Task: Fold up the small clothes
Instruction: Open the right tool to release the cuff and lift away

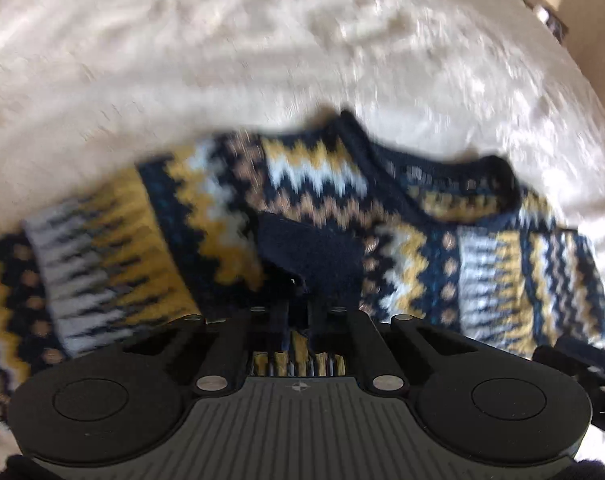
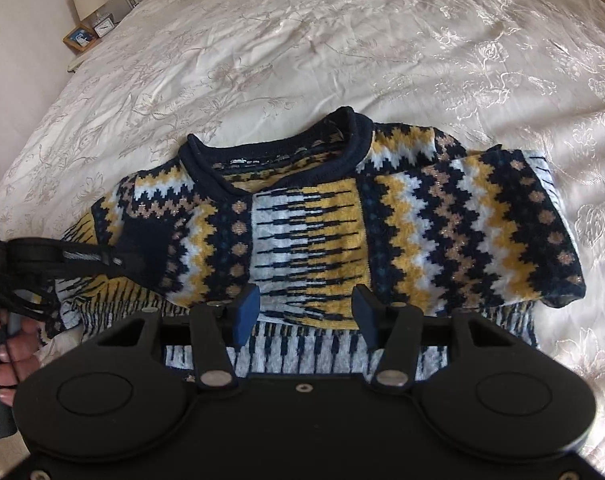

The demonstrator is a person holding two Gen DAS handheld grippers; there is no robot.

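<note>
sweater (image 2: 314, 216) flat on bed (image 2: 262, 48), sleeves folded in; left gripper (image 1: 298, 292) fingers pinched shut on navy cuff (image 1: 314, 248); right gripper (image 2: 304, 312) fingers spread over hem, holding nothing

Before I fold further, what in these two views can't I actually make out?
- Left wrist view: the sweater and bedspread are motion-blurred, so fold edges are unclear.
- Left hand-held gripper: shut on dark sweater fabric, but the gripper body hides how much is pinched.
- Right wrist view: the sweater's lower hem is hidden behind the right hand-held gripper.
- Neck label: too small to read.
- Bedside clock: too small.
</note>
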